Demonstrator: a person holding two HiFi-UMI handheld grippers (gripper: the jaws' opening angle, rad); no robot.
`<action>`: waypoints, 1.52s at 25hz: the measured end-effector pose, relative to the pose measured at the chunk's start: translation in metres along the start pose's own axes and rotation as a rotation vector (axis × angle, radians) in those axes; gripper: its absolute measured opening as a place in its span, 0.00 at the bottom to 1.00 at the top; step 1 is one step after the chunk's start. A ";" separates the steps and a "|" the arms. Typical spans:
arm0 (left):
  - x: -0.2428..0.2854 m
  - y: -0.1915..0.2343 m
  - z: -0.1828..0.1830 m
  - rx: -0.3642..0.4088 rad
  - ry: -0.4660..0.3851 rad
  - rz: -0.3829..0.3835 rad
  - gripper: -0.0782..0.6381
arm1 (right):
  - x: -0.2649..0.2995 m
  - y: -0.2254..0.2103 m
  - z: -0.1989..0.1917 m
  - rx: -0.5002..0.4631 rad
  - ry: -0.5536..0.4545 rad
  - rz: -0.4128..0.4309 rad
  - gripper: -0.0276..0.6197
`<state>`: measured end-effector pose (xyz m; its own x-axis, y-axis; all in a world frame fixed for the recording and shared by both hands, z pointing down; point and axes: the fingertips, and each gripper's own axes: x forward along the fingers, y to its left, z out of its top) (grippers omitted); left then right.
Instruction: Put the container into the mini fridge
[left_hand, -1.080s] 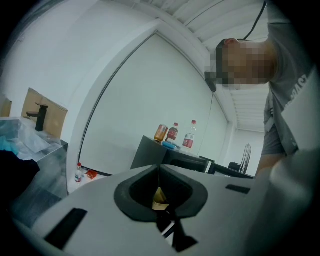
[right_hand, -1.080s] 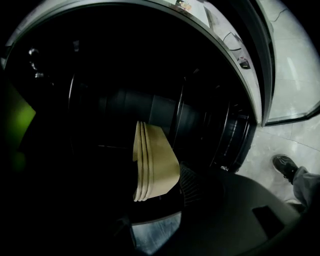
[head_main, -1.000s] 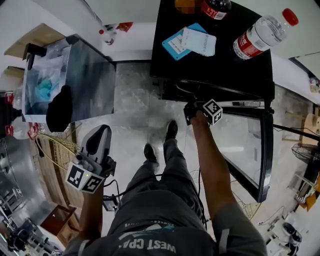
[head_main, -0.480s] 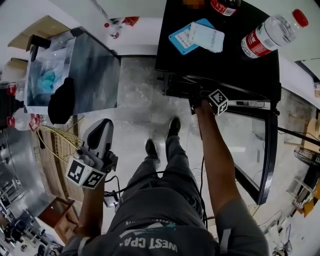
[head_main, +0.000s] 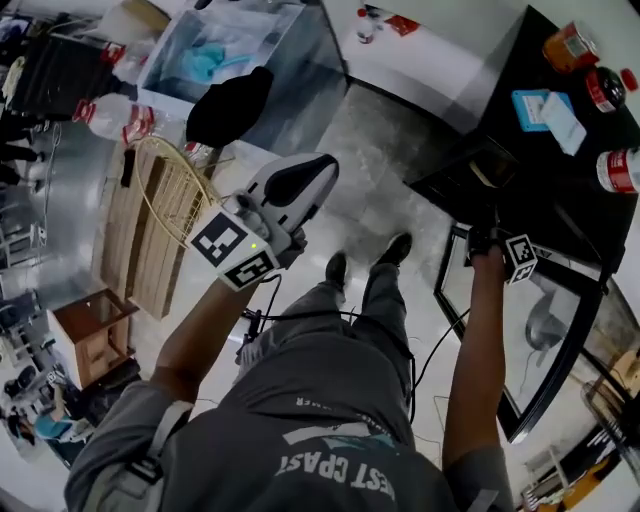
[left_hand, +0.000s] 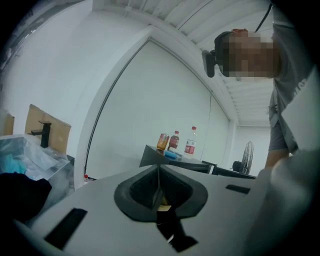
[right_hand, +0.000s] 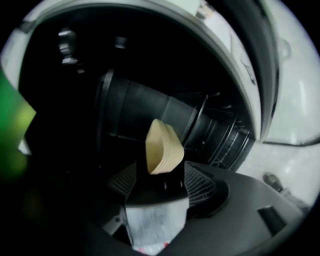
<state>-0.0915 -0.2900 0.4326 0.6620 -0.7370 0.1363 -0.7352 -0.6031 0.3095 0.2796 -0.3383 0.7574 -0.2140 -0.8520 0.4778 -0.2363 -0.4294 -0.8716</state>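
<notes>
From the head view, my left gripper hangs over the floor on the left. The right gripper reaches into the black mini fridge, whose glass door stands open on the near side; the red labels on the bottles on top are too small for me to read. The left gripper view shows its jaws pressed together with nothing between them. In the right gripper view the jaws have just been opening and stand wide, pads off the container, a plain tan, round-cornered tub tilted between and just beyond them in the fridge's dark interior.
</notes>
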 end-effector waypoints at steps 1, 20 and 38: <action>-0.004 0.000 0.005 0.007 -0.008 0.000 0.15 | -0.010 0.007 -0.006 -0.029 0.014 -0.001 0.52; -0.087 -0.030 0.076 0.096 -0.095 -0.066 0.14 | -0.245 0.324 -0.156 -1.094 0.039 0.471 0.09; -0.107 -0.131 0.094 0.326 -0.043 -0.289 0.15 | -0.389 0.398 -0.175 -1.481 -0.214 0.456 0.08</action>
<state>-0.0802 -0.1609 0.2887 0.8458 -0.5314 0.0459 -0.5325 -0.8463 0.0146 0.1031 -0.1252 0.2440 -0.4209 -0.9038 0.0773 -0.9062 0.4228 0.0084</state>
